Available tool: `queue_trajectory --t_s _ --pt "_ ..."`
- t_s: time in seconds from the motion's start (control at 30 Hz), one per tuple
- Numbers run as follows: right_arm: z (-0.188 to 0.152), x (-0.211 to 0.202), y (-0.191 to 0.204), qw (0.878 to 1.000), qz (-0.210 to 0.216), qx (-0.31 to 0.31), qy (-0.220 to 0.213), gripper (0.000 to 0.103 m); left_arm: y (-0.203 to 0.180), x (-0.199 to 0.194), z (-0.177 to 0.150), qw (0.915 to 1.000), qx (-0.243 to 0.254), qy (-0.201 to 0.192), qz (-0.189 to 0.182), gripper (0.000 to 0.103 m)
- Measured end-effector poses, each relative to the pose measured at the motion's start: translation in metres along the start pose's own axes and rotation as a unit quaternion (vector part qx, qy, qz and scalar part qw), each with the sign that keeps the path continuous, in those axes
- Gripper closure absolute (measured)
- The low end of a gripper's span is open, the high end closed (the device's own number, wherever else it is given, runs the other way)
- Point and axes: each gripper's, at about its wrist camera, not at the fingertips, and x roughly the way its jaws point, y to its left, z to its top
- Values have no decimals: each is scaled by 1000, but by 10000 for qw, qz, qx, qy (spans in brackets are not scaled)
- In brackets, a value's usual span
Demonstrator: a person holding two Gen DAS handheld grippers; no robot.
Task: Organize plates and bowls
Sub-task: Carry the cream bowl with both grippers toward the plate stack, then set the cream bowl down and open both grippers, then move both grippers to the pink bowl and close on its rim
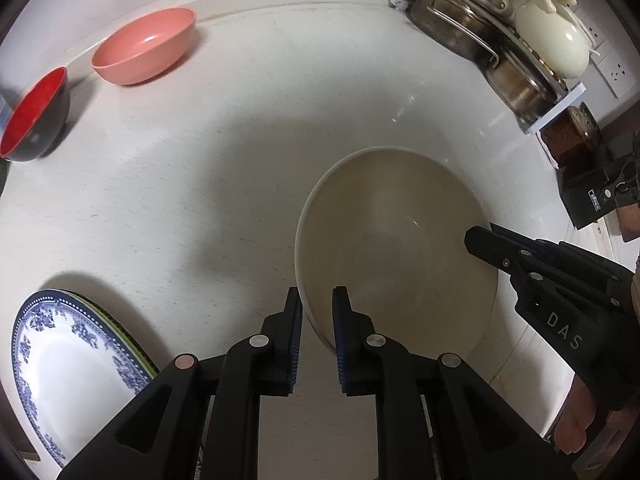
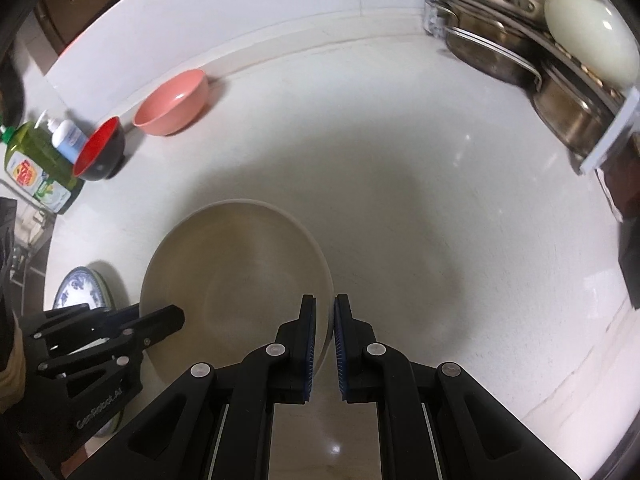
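Observation:
A large beige bowl (image 1: 396,248) (image 2: 236,268) sits on the white counter. My left gripper (image 1: 318,300) is shut on its left rim, one finger inside and one outside. My right gripper (image 2: 325,308) is shut on its right rim; it also shows in the left wrist view (image 1: 480,236). The left gripper also shows in the right wrist view (image 2: 168,316). A pink bowl (image 1: 146,46) (image 2: 174,104) and a red-and-black bowl (image 1: 34,118) (image 2: 100,152) stand at the far left. A blue-patterned plate (image 1: 68,364) (image 2: 82,288) tops a small stack at the near left.
A rack of steel pots and cream lids (image 1: 508,32) (image 2: 560,56) stands at the back right. A green dish-soap bottle (image 2: 36,168) and a white pump bottle (image 2: 66,136) stand at the far left. A dark box (image 1: 592,196) sits at the right edge.

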Motion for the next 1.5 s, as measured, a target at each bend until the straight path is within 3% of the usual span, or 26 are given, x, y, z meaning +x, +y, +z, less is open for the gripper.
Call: queue_trajectory --t_s 0.53,0.73,0.97,1.27,1.5 --pt "-2 8 -11 9998 144 -46 159 89 2 1 1 9999 -161 11 -32 83" --pt "0 -4 -4 9998 133 -174 -39 68 8 -21 2 9992 -138 -364 4 54" --pt "10 -37 8 9985 205 -252 -435 68 21 -63 5 9927 -174 -1159 298 30" --pt "34 -53 44 9952 324 -611 -698 63 53 -100 20 9807 -375 -1751 789 22" --pt "65 -51 78 9917 550 -893 -747 63 85 -119 44 9722 -431 -1991 1154 22"
